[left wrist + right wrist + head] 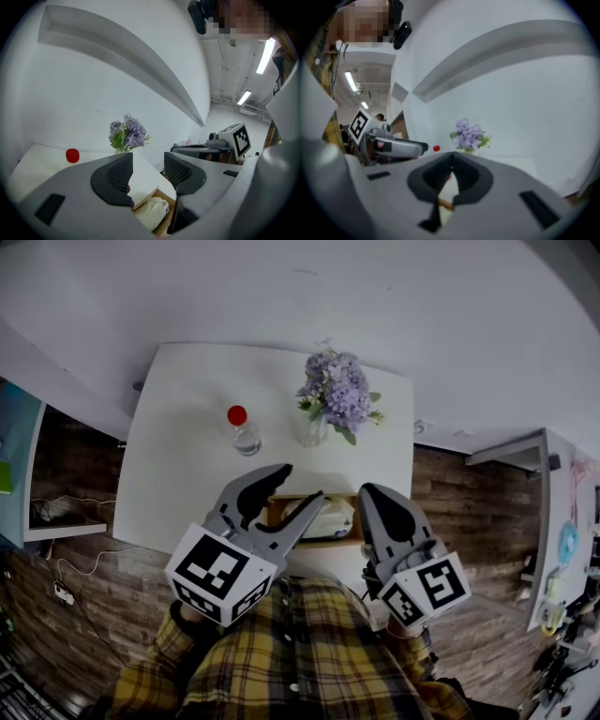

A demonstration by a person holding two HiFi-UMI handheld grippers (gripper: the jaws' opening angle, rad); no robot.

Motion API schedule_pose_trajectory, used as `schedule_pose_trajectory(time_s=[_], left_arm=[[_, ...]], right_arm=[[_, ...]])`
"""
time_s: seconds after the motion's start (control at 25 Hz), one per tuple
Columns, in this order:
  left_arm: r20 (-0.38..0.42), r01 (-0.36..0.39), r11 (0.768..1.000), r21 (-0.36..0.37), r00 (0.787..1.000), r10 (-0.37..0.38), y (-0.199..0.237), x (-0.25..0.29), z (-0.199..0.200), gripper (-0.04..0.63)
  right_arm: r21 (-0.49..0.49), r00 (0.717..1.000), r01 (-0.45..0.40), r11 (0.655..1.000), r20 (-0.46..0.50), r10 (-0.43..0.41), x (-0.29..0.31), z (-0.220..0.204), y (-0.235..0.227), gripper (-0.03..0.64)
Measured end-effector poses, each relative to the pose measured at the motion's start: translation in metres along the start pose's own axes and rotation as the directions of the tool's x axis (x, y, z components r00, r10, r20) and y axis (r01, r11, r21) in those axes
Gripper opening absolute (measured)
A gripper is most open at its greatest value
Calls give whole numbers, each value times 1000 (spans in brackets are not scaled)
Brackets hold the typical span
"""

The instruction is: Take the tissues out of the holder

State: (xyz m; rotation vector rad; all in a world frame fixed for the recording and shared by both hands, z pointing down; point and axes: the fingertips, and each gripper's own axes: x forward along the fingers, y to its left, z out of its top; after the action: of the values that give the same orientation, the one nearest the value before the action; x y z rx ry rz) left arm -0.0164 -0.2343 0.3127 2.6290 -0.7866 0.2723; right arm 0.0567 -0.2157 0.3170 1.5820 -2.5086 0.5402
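Observation:
A wooden tissue holder (pixel 326 542) stands at the near edge of the white table (pixel 183 465), with a white tissue pack (pixel 331 519) lying inside it. My left gripper (pixel 300 484) hovers just above the holder's left side, open, with nothing between its fingers. In the left gripper view the tissues (pixel 152 213) and a wooden edge of the holder (pixel 165 224) show below the gap of the left gripper (pixel 147 171). My right gripper (pixel 371 493) is shut and empty, just right of the holder. In its own view the right gripper (pixel 451 169) has its pads meeting.
A clear bottle with a red cap (pixel 244 432) stands mid-table. A glass vase of purple flowers (pixel 333 390) is behind the holder toward the wall. A wood floor surrounds the table, with shelving at the left and a white desk (pixel 562 521) at the right.

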Motion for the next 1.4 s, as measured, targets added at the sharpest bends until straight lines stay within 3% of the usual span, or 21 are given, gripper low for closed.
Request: schedule_pose_trajectory(time_s=[0.2,0.44,0.72,1.0,1.2,1.4], left_arm=[[-90,39,999,16,995,-37,-7,10,-19,195],[-208,104,993,57,974,-90,-18,24,-50,195],[-345,166,984,64,929,-134,-22,42,-95,195],[-524,257,965,60,830,-189,-27,49,-148,195],[-639,326,933,150,752,-160,-22,52,-182,195],[-748,416,891,183,647,-148,-22,51,-214,195]], right_arm=[[27,1000,20,999,5,-20,-5,-8,-7,12],[61,998,56,997,28,-57,-13,-11,-14,12],[101,997,76,992,24,-79,-21,-23,-19,12],[147,995,95,985,9,-98,-25,-37,-20,12],[166,994,106,980,3,-107,-27,-44,-22,12],[178,992,125,976,-9,-126,-33,-49,-24,12]])
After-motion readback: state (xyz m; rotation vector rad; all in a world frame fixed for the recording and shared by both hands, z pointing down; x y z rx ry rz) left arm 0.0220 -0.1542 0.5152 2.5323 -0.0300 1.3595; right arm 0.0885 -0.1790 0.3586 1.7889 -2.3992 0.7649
